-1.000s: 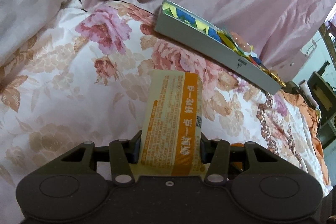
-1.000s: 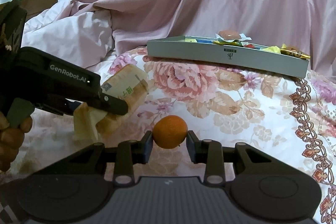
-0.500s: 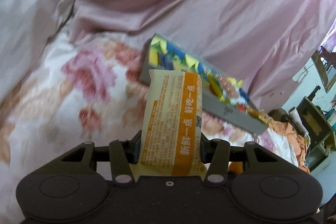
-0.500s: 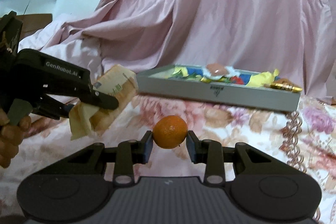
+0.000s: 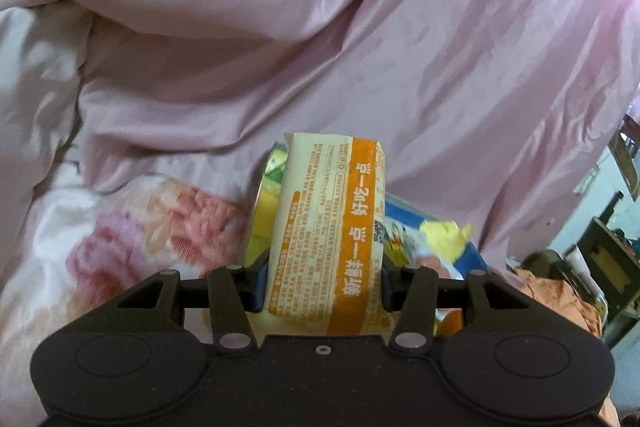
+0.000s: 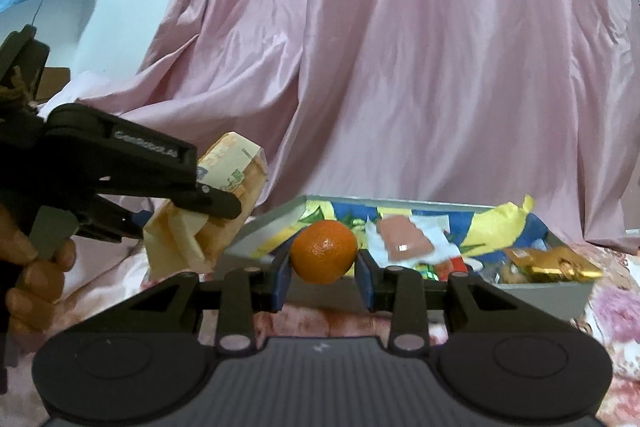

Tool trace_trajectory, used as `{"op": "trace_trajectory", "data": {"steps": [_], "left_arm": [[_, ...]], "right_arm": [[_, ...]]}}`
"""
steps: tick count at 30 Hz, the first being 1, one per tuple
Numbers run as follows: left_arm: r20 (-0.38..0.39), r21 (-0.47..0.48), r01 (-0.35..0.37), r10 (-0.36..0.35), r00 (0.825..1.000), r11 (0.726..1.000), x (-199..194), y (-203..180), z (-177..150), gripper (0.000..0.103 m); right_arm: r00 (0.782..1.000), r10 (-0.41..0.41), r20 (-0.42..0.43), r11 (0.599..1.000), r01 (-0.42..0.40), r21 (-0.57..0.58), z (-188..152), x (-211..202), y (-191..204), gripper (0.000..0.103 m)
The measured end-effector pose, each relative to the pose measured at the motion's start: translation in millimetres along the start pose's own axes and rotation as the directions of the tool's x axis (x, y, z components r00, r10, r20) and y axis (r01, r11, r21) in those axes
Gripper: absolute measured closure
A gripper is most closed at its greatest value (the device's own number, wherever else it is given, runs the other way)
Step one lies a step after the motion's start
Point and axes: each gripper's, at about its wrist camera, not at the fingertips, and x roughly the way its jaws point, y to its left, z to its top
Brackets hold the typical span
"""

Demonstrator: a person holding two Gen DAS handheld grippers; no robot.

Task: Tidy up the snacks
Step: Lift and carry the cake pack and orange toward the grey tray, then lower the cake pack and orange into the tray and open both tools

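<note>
So it's a bed [image 6: 616, 291] with a floral cover, blurry in places. A shallow grey tray [image 6: 560, 297] sits right on it, full of bright wrappers. Pink satin sheet [image 6: 440, 67] is heaped behind, looks like it spills onto the bed.

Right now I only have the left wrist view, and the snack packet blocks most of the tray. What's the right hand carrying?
Observer: The right gripper has its jaws shut on a small orange, in front of the tray.
Operator: Where's my packet relative to the tray?
Observer: In the right wrist view the snack packet appears left of the tray's near left corner.
Operator: What's at the right end?
Observer: Gold-wrapped pieces lie in the right corner.
</note>
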Motion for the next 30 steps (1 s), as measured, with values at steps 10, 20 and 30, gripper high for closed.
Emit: {"op": "trace_trajectory", "data": {"steps": [10,20,30], "left_arm": [[0.001,0.018,-0.016,0.016,1.000,1.000,49,-3,11,0.051],[-0.004,0.044,-0.030,0.030,1.000,0.999,63,-6,9,0.050],[-0.005,0.024,-0.039,0.039,0.999,0.999,63,-4,5,0.027]], "right_arm": [[0.999,-0.035,-0.035,0.999,0.035,0.013,-2,42,-7,0.064],[0.999,-0.036,-0.038,0.999,0.037,0.015,-2,49,-8,0.064],[0.999,-0.041,-0.035,0.999,0.042,0.022,-3,48,-8,0.051]]}}
